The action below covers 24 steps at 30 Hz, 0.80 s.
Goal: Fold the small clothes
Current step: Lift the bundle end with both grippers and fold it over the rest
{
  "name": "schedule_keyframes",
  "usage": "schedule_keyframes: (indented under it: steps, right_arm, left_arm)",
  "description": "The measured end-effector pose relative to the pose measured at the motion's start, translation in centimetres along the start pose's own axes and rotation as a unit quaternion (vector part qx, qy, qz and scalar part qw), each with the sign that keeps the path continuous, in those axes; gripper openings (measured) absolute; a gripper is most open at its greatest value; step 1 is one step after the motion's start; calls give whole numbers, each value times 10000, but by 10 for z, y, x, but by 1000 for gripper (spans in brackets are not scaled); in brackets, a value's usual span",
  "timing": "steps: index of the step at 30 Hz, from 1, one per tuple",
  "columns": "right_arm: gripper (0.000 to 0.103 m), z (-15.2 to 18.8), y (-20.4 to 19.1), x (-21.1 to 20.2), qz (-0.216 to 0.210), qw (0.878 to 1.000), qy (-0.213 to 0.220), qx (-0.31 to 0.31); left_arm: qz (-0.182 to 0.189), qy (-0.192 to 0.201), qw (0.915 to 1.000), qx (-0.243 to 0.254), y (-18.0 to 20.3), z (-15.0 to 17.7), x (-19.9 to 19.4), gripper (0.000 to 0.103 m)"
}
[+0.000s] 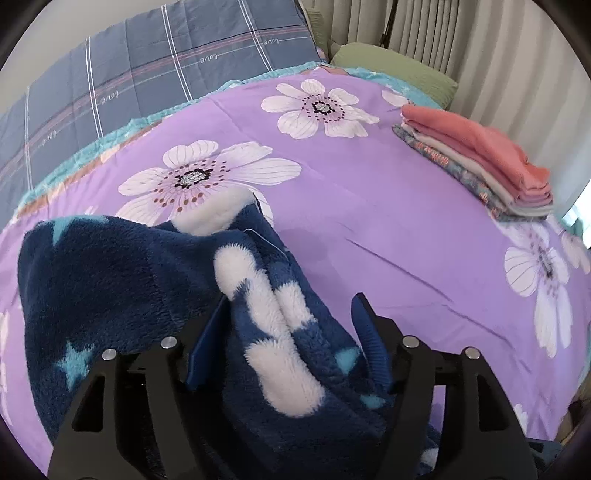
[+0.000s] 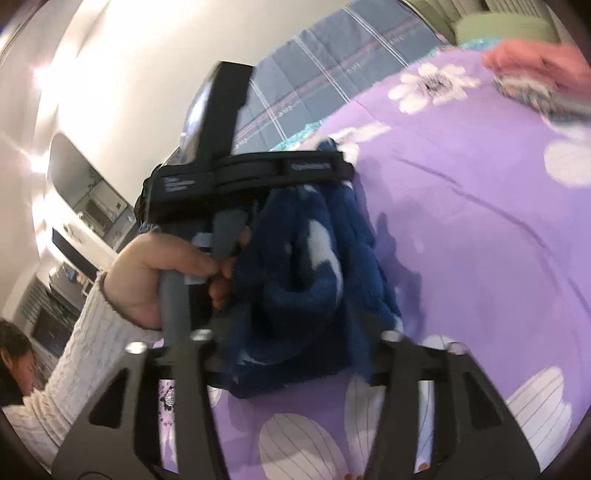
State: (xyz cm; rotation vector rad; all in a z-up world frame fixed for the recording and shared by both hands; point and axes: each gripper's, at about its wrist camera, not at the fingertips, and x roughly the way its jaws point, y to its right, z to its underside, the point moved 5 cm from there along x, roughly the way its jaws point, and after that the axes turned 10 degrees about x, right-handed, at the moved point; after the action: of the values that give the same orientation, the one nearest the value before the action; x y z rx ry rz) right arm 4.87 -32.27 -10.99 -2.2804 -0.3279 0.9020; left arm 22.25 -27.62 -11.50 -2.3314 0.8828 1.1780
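Note:
A navy fleece garment [image 1: 122, 280] with white patches and pale blue stars lies bunched on the purple flowered bedsheet [image 1: 369, 206]. My left gripper [image 1: 290, 332] stands open over its near edge; a thick fold of fleece runs between the two blue fingers [image 1: 207, 347]. In the blurred right wrist view the same fleece [image 2: 303, 273] hangs in a lump between the wide-apart jaws of my right gripper [image 2: 291, 317], which is open; its fingertips are mostly hidden by the cloth. The left gripper's black body [image 2: 229, 173] and the hand [image 2: 159, 277] holding it are just left of the fleece.
A stack of folded clothes [image 1: 480, 162], coral on top, sits at the sheet's far right, also blurred as the stack [image 2: 535, 62]. A blue plaid quilt [image 1: 147, 74] lies behind, a green pillow [image 1: 391, 62] and curtains [image 1: 443, 29] beyond. A white knit sleeve [image 2: 92, 362] enters at left.

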Motion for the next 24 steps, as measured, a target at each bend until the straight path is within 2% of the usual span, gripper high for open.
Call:
schedule_keyframes:
  steps: [1, 3, 4, 5, 7, 8, 9, 10, 12, 13, 14, 16, 18, 19, 21, 23, 24]
  right_arm:
    - [61, 2, -1, 7, 216, 9997, -60, -84]
    - [34, 3, 4, 18, 510, 9986, -145, 3]
    - [24, 2, 11, 22, 488, 9984, -219, 189]
    - [21, 3, 20, 23, 406, 9975, -273, 508]
    - [20, 3, 32, 20, 292, 9953, -306, 870]
    - [19, 3, 35, 17, 253, 9946, -294, 963]
    - [19, 4, 37, 12, 175, 9944, -262, 1008]
    - [19, 4, 36, 8, 103, 9950, -209, 975]
    - [18, 5, 30, -2, 1, 9966, -74, 822]
    - [18, 5, 25, -8, -46, 9974, 18, 719]
    - [18, 6, 22, -12, -27, 9980, 81, 626]
    - [18, 7, 19, -15, 100, 9987, 129, 481]
    - [18, 9, 22, -9, 254, 9988, 26, 423]
    - [19, 10, 24, -5, 335, 9986, -43, 416]
    - [26, 13, 27, -5, 539, 9977, -112, 397]
    - [30, 12, 27, -17, 682, 9971, 50, 348]
    - [36, 7, 24, -30, 863, 9955, 309, 242]
  left_arm:
    - [63, 18, 10000, -46, -1, -1, 0, 70]
    - [218, 74, 9996, -153, -3, -2, -1, 71]
    - [308, 108, 9992, -212, -4, -3, -3, 71]
    - [515, 197, 9978, -362, -7, -5, -10, 70]
    - [1162, 522, 9892, -727, -17, -11, -37, 70]
    - [1258, 711, 9864, -785, -22, -13, -52, 70]
    - [1195, 930, 9854, -773, -30, -15, -69, 70]
    - [939, 1207, 9859, -676, -42, -15, -92, 70]
    - [620, 1401, 9864, -587, -61, -8, -116, 70]
    - [503, 1423, 9870, -557, -70, -3, -123, 66]
    - [367, 1416, 9880, -497, -80, 6, -128, 62]
    - [282, 1255, 9909, -404, -88, 23, -124, 42]
    - [405, 813, 9954, -313, -87, 43, -99, 29]
    - [429, 615, 9969, -235, -83, 49, -84, 28]
    - [196, 465, 9985, 198, -68, 57, -51, 27]
    - [188, 420, 9988, 194, -60, 55, -34, 27]
    - [227, 394, 9988, 168, -59, 52, -29, 27]
